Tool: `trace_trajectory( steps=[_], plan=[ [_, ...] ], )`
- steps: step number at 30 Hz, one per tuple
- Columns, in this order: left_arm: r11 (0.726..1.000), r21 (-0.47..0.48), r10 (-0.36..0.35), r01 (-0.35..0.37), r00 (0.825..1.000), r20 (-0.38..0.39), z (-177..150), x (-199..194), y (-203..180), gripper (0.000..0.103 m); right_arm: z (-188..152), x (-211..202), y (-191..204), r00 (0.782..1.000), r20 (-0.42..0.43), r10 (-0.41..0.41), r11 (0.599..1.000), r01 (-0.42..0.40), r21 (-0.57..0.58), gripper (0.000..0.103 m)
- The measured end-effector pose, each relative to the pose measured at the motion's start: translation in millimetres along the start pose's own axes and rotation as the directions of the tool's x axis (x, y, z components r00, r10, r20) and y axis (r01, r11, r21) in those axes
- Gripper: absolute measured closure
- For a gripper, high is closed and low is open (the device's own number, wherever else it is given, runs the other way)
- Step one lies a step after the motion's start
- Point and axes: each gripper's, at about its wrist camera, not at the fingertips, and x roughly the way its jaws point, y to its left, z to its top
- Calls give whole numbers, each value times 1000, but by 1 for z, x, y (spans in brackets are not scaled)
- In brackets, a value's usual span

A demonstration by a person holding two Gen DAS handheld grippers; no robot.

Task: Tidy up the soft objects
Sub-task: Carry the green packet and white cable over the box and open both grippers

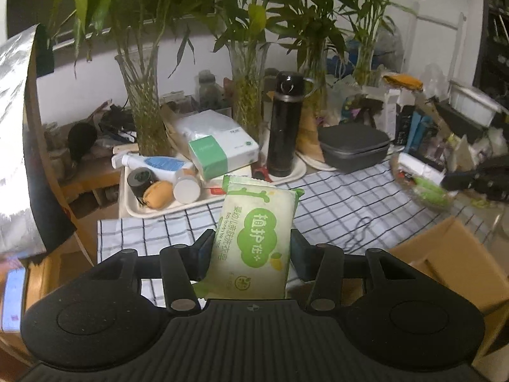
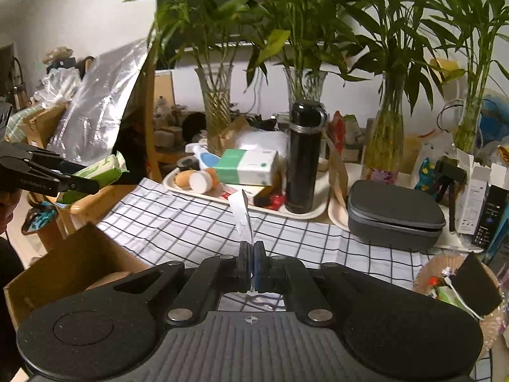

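My left gripper (image 1: 251,248) is shut on a green and white soap packet (image 1: 254,238), held above the checked tablecloth (image 1: 334,203). The same gripper and the soap packet (image 2: 98,168) show at the far left of the right wrist view, over a wooden box. My right gripper (image 2: 251,251) is shut on a thin clear plastic wrapper (image 2: 243,213) that sticks up from between its pads, above the checked tablecloth (image 2: 178,219). In the left wrist view the right gripper (image 1: 477,180) shows at the far right, blurred.
A white tray (image 1: 136,210) holds bottles, a tissue box (image 1: 219,152) and a black flask (image 1: 283,124). A grey zip case (image 1: 353,146) sits to its right. Glass vases with bamboo line the back. An open cardboard box (image 2: 63,270) stands at the near edge. A woven basket (image 2: 426,277) sits right.
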Motion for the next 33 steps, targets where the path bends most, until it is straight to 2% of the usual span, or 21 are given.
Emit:
trace_trajectory(
  steps=[6, 12, 17, 19, 21, 22, 25, 33],
  plan=[
    [999, -23, -26, 26, 1000, -6, -3, -25, -23, 55, -9, -20, 12, 999, 26, 35, 999, -35, 4, 99],
    [995, -93, -48, 43, 997, -54, -16, -33, -38, 55, -17, -37, 22, 997, 50, 55, 998, -55, -6, 99],
    [972, -225, -101, 73, 988, -113, -27, -26, -38, 55, -24, -45, 27, 996, 58, 74, 997, -75, 8, 99],
    [951, -293, -142, 104, 983, -113, -33, -23, -35, 54, -27, -47, 30, 996, 51, 79, 997, -79, 6, 99],
    [941, -317, -163, 120, 980, -113, -35, -24, -35, 53, -29, -48, 33, 995, 48, 87, 996, -87, -2, 99],
    [943, -310, -164, 124, 981, -108, -35, -26, -35, 52, -31, -49, 34, 995, 46, 91, 996, -91, -2, 99],
    [955, -274, -142, 115, 986, -82, -37, -35, -40, 41, -34, -52, 38, 995, 38, 94, 996, -93, -8, 99],
    [983, -162, -102, 91, 993, -62, -43, -48, -52, 40, -43, -58, 43, 994, 21, 105, 994, -105, -25, 99]
  ],
)
